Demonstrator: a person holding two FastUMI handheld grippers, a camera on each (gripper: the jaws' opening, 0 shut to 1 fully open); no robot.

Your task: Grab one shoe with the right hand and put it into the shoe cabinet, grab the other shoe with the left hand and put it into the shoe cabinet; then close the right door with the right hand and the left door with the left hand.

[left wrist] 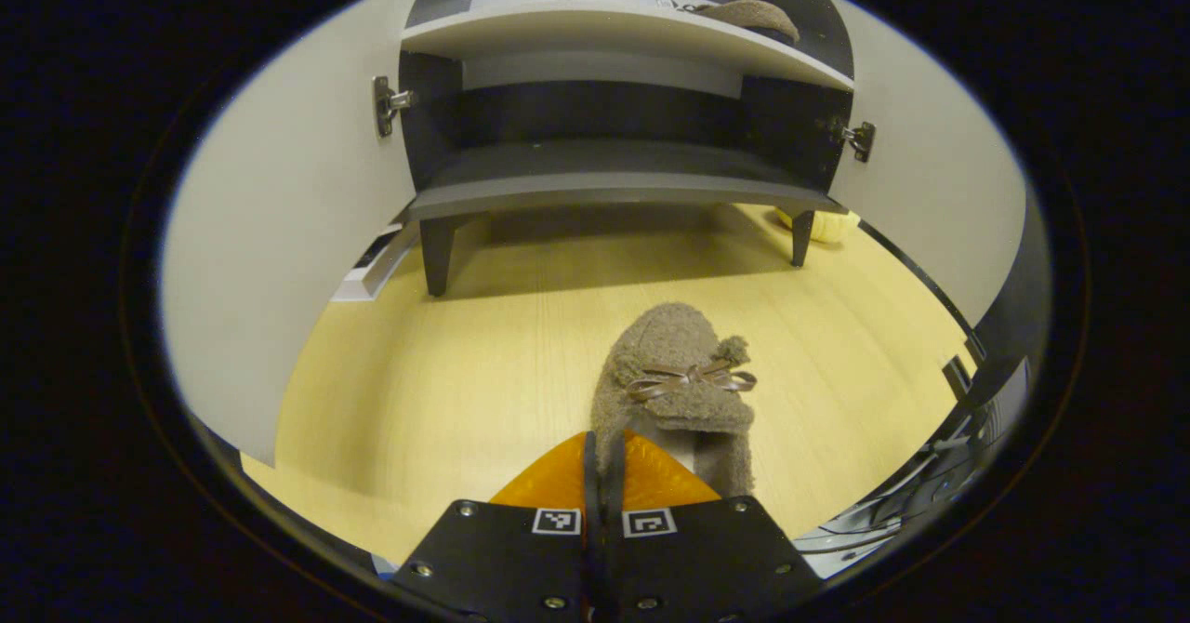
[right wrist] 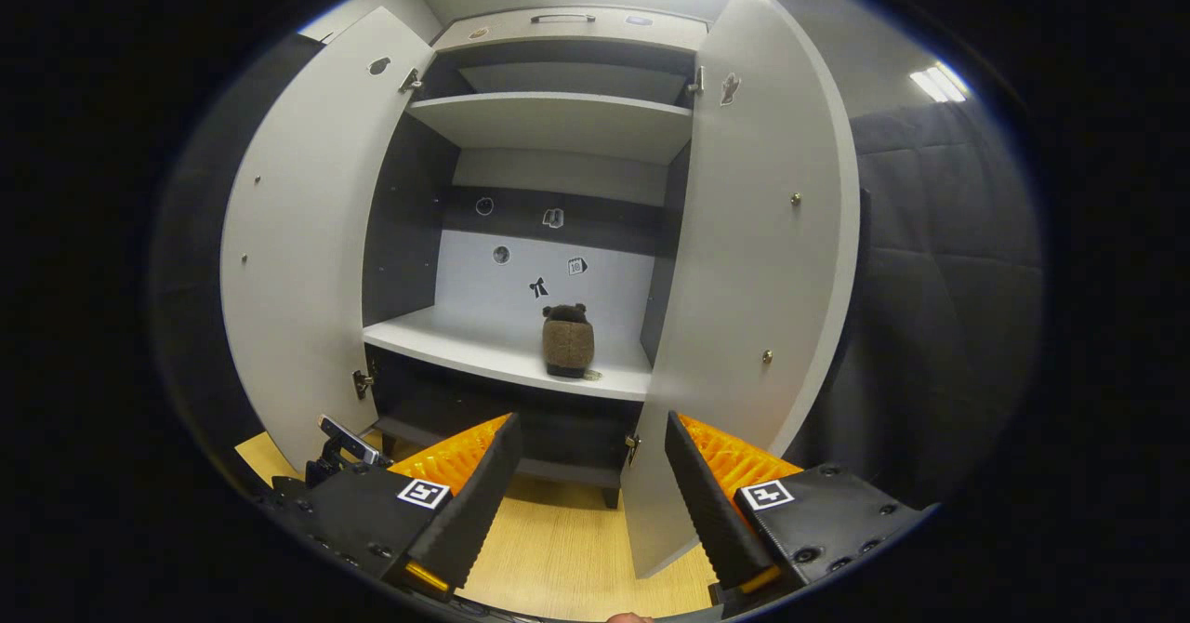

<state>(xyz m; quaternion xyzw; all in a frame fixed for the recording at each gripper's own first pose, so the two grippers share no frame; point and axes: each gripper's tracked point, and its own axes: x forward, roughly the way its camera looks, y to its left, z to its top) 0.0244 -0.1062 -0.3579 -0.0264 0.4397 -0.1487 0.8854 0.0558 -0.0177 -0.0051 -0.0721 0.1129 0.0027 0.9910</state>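
Note:
A fuzzy brown slipper with a bow [left wrist: 683, 381] points toward the shoe cabinet [left wrist: 614, 186], just above or on the wooden floor. My left gripper [left wrist: 602, 474] is shut on the slipper's near left edge, its fingers almost touching. The second brown slipper [right wrist: 568, 344] stands on the cabinet's middle shelf [right wrist: 483, 349]; in the left gripper view this slipper [left wrist: 748, 17] lies on the upper visible shelf. My right gripper [right wrist: 595, 502] stands open and holds nothing, in front of the cabinet below that shelf. Both the left door [right wrist: 297, 260] and the right door [right wrist: 753, 279] are swung open.
The cabinet stands on short dark legs [left wrist: 435, 256] over a light wooden floor [left wrist: 483, 363]. A yellow object [left wrist: 826, 225] lies under its right rear corner and a white strip [left wrist: 372, 270] lies on the floor at the left. Dark cloth [right wrist: 939, 307] hangs to the right.

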